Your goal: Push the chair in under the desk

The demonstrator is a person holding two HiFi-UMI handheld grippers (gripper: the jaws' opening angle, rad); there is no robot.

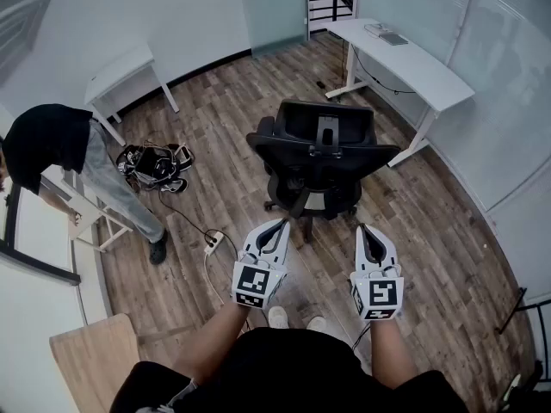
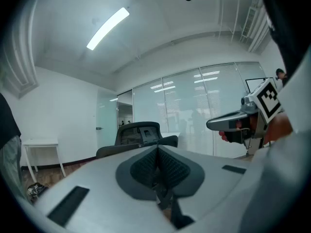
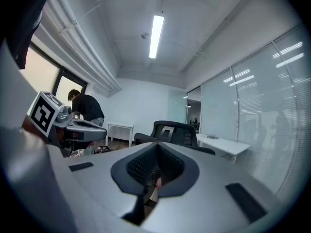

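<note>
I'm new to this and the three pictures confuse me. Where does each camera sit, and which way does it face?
Head view: on the person's head, looking steeply down at the chair, both forearms, the left gripper and the right gripper.
Left gripper view: on the left gripper, looking along its shut jaws toward the chair; right gripper at right.
Right gripper view: on the right gripper, along its shut jaws toward chair and desk; left gripper at left.
Shared: all three show the chair.
</note>
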